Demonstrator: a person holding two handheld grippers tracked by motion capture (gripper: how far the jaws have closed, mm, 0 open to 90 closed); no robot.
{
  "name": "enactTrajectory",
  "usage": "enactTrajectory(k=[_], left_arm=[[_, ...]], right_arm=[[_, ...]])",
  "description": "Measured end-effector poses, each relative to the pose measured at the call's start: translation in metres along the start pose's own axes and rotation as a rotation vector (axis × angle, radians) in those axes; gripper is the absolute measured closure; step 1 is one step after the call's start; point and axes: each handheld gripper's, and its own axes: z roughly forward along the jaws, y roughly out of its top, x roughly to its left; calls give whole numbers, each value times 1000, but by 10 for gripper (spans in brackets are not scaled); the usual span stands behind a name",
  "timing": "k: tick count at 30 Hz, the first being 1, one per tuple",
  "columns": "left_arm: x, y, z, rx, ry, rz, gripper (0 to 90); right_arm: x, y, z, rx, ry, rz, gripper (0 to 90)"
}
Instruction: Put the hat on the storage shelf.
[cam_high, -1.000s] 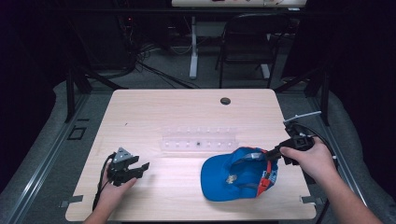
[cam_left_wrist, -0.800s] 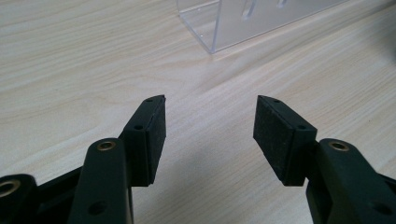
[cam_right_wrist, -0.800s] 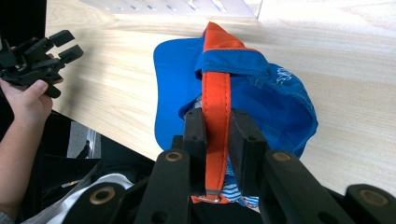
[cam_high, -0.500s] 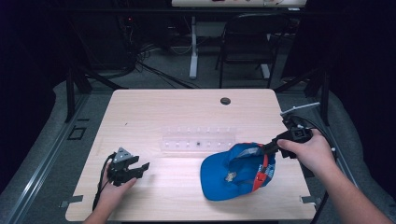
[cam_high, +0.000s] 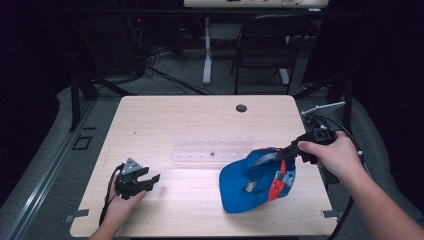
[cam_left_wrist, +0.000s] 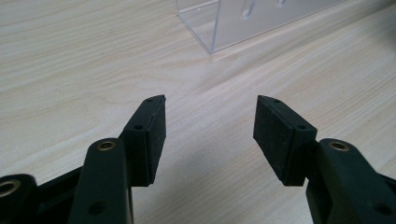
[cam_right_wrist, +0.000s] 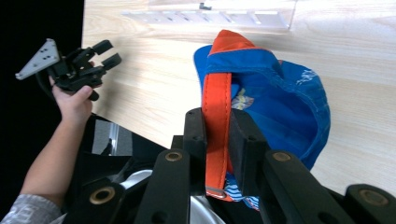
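Two grippers, one blue cap (cam_high: 252, 182), held at its orange strap (cam_right_wrist: 215, 122).

Right gripper (cam_high: 286, 153) jaws are clamped on the strap, which runs lengthwise between them; the cap body hangs ahead, brim touching the table (cam_high: 190, 120). Left gripper (cam_high: 149, 180) rests with jaws apart and empty, well clear of the cap. Clear rack (cam_high: 212, 148) lies beyond both; contents indistinct.

The clear acrylic rack (cam_left_wrist: 243, 21) is running off the top edge in the left gripper view. The small dark item (cam_high: 212, 153) inside it is reading too small to identify.
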Motion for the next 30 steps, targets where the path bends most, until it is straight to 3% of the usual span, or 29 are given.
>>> enactTrajectory(k=[11,14,19,30], left_arm=[[0,0,0,-1,0,2,443],[0,0,0,3,0,6,444],[0,0,0,1,0,6,444],[0,0,0,0,1,7,444]], right_arm=[[11,3,-11,6,75,11,780],[14,4,-13,-10,104,-14,780],[19,7,-17,-14,118,-32,779],[22,11,-35,-73,131,-12,780]])
